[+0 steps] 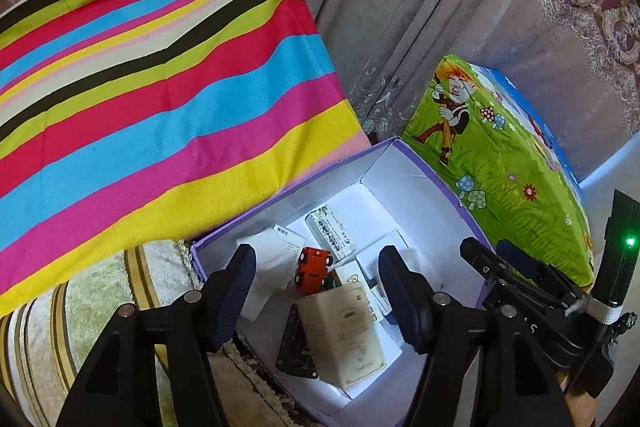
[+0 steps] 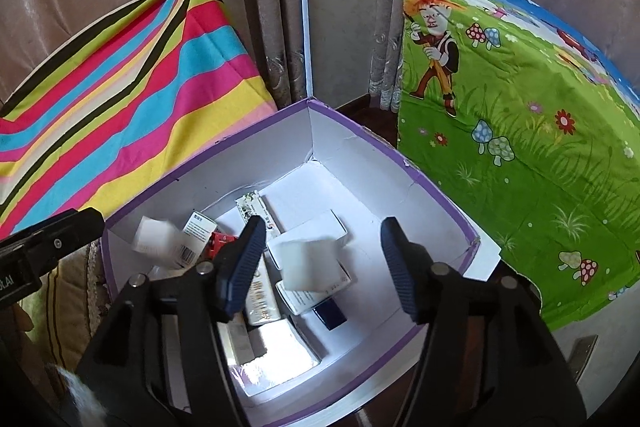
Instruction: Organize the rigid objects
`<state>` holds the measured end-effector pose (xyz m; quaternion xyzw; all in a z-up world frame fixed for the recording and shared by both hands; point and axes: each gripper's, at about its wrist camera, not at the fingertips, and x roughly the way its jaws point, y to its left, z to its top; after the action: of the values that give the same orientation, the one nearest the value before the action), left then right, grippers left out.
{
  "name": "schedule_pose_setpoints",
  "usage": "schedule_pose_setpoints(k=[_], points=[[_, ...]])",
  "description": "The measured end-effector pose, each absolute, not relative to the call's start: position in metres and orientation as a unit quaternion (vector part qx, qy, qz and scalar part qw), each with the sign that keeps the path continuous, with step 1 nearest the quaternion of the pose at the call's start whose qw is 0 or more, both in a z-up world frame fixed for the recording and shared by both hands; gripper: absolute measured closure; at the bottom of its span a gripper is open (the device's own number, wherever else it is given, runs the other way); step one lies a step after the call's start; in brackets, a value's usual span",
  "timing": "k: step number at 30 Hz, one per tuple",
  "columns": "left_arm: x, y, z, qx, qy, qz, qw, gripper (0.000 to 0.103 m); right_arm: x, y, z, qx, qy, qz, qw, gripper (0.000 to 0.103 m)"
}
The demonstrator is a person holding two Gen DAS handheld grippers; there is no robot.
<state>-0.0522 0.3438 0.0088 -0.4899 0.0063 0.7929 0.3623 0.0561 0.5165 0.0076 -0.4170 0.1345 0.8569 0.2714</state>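
Both grippers hung over the purple-rimmed box (image 2: 424, 187), low in the centre of each view. The left gripper (image 1: 316, 291) stood part open, nothing pinched; a cream carton (image 1: 344, 335) sat tilted between its fingers in the picture, pads clear of it, with a red toy car (image 1: 314, 269) just above. The right gripper (image 2: 322, 267) was part open too, holding nothing; a blurred white packet (image 2: 310, 261) showed between its fingers, above the small cartons on the box floor.
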Motion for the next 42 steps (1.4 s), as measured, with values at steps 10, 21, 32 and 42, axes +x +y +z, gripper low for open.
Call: schedule_pose_setpoints(k=[10,21,32,42], points=[[-0.03,0.302,0.009,-0.522,-0.034,0.762,0.382,0.038,0.063,0.492,0.013,-0.423,0.141,0.853,0.272,0.027],[-0.006,0.273,0.005,-0.5,-0.037,0.773,0.388,0.017,0.082,0.466,0.012,-0.445,0.135,0.841,0.278,0.026],[-0.007,0.284,0.001,-0.498,-0.028,0.766,0.407,0.001,0.09,0.46,0.013,-0.439,0.129,0.843,0.284,0.026],[-0.012,0.29,-0.002,-0.513,-0.018,0.76,0.398,0.0,0.088,0.463,0.011,-0.44,0.133,0.841,0.286,0.026]])
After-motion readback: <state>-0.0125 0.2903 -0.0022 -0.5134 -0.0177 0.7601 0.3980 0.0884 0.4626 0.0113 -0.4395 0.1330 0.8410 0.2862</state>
